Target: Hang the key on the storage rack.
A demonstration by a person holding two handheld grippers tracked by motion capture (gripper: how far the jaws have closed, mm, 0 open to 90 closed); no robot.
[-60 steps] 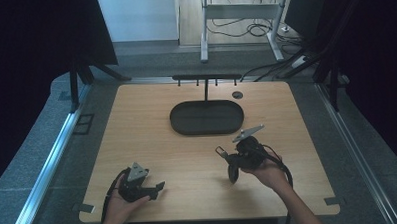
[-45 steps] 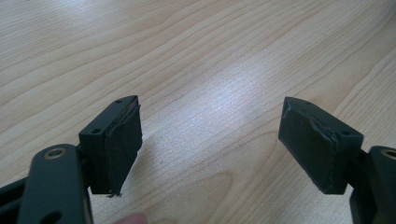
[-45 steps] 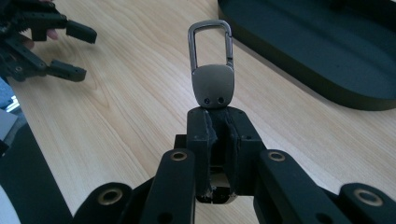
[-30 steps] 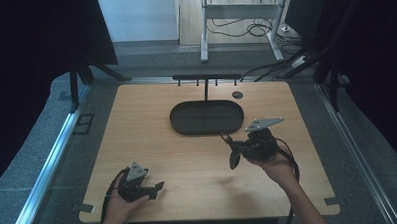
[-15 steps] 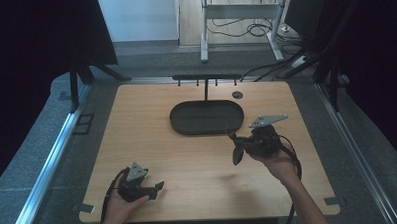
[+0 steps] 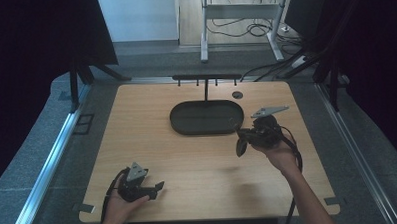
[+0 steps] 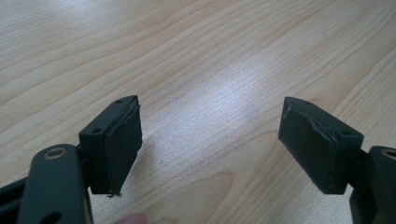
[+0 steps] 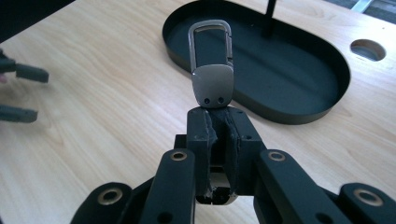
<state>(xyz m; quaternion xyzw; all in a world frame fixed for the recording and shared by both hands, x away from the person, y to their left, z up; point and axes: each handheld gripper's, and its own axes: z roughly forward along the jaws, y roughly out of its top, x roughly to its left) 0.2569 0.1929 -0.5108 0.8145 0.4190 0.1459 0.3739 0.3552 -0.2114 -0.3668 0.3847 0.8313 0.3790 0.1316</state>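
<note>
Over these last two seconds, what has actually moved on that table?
The right gripper has moved away from the person and to the right, ending beside the black tray, its fingers shut on a metal key clip. The left gripper stayed open, resting near the table's front edge.

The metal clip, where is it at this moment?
In the right gripper view the metal clip stands up from the shut jaws of the right gripper, in front of the black tray.

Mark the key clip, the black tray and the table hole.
key clip [image 8: 211,70], right gripper view, on its metal loop.
black tray [image 8: 299,79], right gripper view, on its bare floor.
table hole [image 6: 237,94], high view, on its centre.
</note>
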